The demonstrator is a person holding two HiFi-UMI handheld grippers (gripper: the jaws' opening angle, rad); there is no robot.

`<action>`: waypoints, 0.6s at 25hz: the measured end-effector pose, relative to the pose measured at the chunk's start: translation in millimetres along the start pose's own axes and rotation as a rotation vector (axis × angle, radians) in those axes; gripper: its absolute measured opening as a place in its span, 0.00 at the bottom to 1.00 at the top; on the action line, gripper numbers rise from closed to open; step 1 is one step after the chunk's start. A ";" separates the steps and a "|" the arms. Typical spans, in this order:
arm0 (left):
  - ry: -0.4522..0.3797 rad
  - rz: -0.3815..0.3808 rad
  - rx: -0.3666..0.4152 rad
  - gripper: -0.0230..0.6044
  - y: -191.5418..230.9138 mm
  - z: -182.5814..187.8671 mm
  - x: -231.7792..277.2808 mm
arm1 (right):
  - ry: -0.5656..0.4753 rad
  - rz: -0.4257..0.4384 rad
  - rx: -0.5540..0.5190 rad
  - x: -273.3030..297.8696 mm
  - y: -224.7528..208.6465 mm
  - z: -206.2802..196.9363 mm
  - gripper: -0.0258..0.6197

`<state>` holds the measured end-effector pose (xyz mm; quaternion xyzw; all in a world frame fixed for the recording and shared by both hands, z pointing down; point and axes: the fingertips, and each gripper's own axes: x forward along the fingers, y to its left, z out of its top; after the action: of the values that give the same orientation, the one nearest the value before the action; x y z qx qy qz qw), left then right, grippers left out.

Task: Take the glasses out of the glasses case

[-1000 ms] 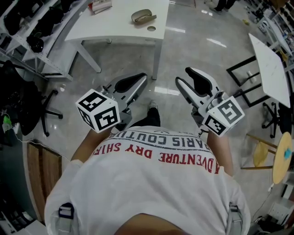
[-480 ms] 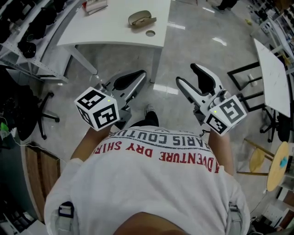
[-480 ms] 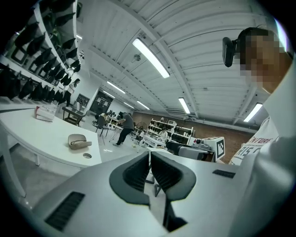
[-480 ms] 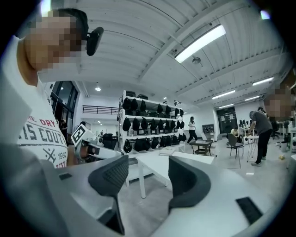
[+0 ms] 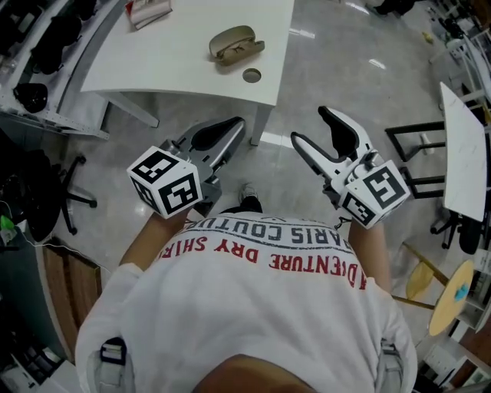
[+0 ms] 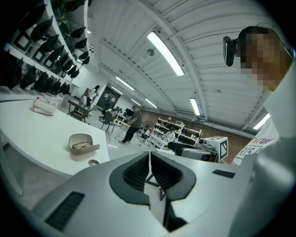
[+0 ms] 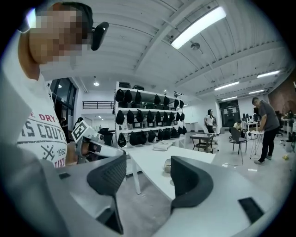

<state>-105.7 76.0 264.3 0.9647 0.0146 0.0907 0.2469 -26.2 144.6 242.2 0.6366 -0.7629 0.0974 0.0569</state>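
Note:
An open beige glasses case [image 5: 235, 43] lies on the white table [image 5: 176, 69], with the glasses seemingly resting in its lower half. Both grippers hang in the air short of the table's near edge, well away from the case. My left gripper [image 5: 230, 127] is shut with nothing in it. In the left gripper view the case [image 6: 83, 142] shows ahead, to the left of the closed jaws. My right gripper [image 5: 311, 127] has its jaws opening wide, with nothing between them. In the right gripper view the case [image 7: 167, 165] peeks out beside the right-hand jaw.
A small round object [image 5: 252, 75] lies near the table's front edge and a flat box [image 5: 149, 11] at its far side. Shelves with dark bags and an office chair [image 5: 46, 199] stand left. Another table [image 5: 468, 146] and a stool [image 5: 449, 295] stand right. People stand far off.
The table and case have come nearer and lower in the head view as both grippers moved toward them. The right gripper's jaws have spread wider. The left stays shut.

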 end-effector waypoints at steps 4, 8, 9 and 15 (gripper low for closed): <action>0.011 0.013 -0.042 0.09 28.7 10.0 23.6 | 0.039 0.010 -0.017 28.8 -28.1 0.5 0.48; 0.026 0.024 -0.053 0.09 53.9 19.0 42.1 | 0.070 0.023 -0.040 52.7 -50.9 3.6 0.48; 0.027 0.027 -0.051 0.09 59.8 20.3 45.2 | 0.074 0.026 -0.040 57.5 -55.2 3.4 0.47; 0.032 0.046 -0.068 0.09 87.3 17.4 53.6 | 0.100 0.033 -0.034 77.9 -69.5 -4.8 0.48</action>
<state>-51.3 -5.0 300.1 0.9542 -0.0065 0.1124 0.2771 27.7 59.1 268.6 0.6173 -0.7710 0.1172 0.1040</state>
